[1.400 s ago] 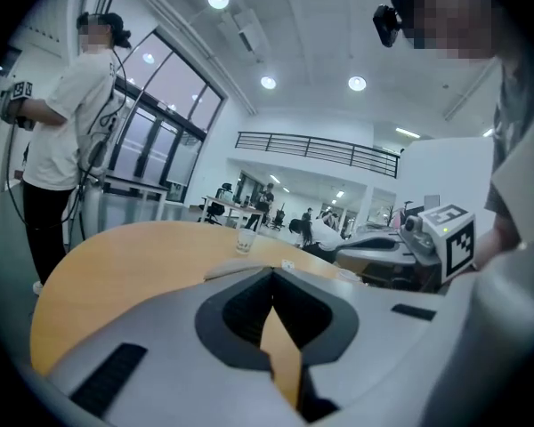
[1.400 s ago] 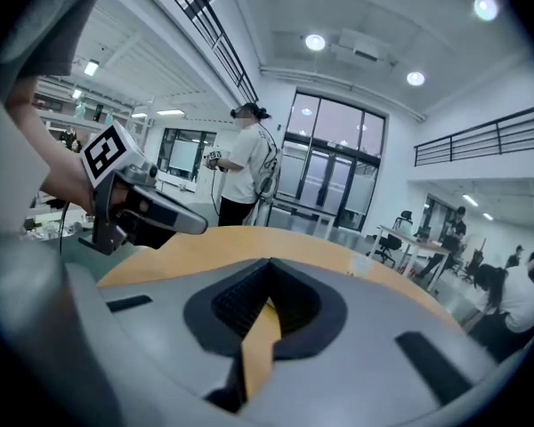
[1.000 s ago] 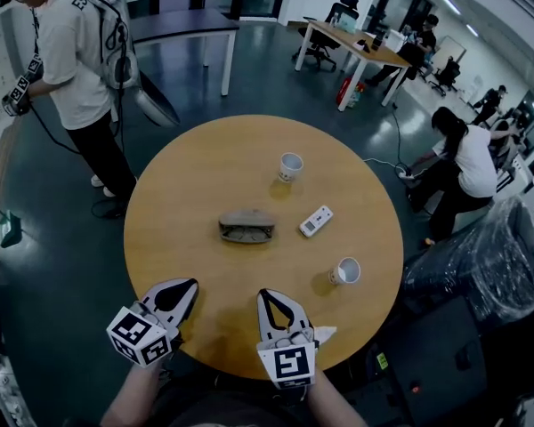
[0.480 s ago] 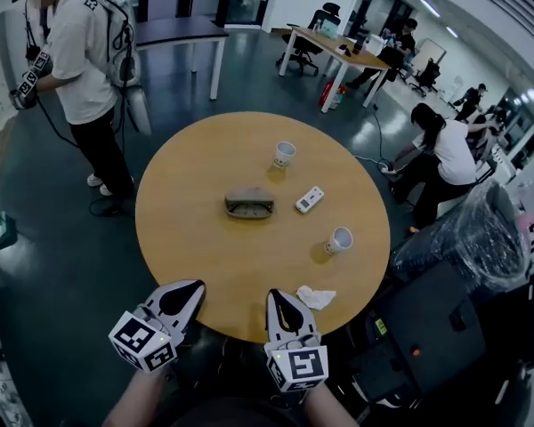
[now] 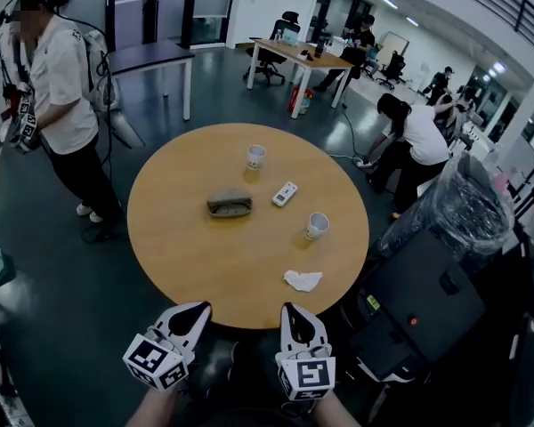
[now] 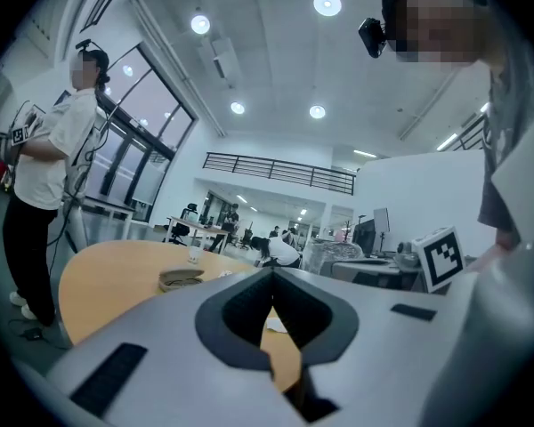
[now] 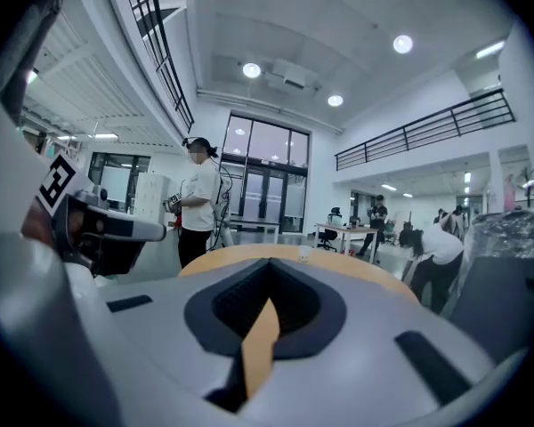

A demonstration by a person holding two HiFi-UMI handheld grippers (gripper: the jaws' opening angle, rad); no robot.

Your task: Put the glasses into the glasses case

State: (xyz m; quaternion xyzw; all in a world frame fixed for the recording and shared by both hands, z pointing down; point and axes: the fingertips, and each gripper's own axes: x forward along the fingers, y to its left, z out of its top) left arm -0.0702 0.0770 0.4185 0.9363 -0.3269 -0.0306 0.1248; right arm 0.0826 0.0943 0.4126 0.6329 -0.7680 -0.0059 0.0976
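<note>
A grey-brown glasses case [image 5: 229, 205] lies near the middle of the round wooden table [image 5: 187, 265]. A dark shape like glasses shows at its front, too small to tell whether it is in or against the case. Both grippers hang in front of the table's near edge, far from the case. My left gripper [image 5: 198, 309] is shut and holds nothing, and so is my right gripper [image 5: 294, 309]. The left gripper view shows the jaws closed [image 6: 270, 278] with the case [image 6: 180, 277] far off to the left. The right gripper's jaws [image 7: 267, 274] meet too.
On the table stand two paper cups [image 5: 256, 156] [image 5: 317, 226]. A white remote [image 5: 285, 194] lies right of the case and a crumpled tissue [image 5: 303, 280] near the front edge. A person [image 5: 58, 105] stands at the far left. A plastic-wrapped bin [image 5: 467, 207] stands at the right.
The view has pulled back from the table. Both grippers, earlier over its near edge, now hang in front of it. The tissue has come into view. Both stay shut.
</note>
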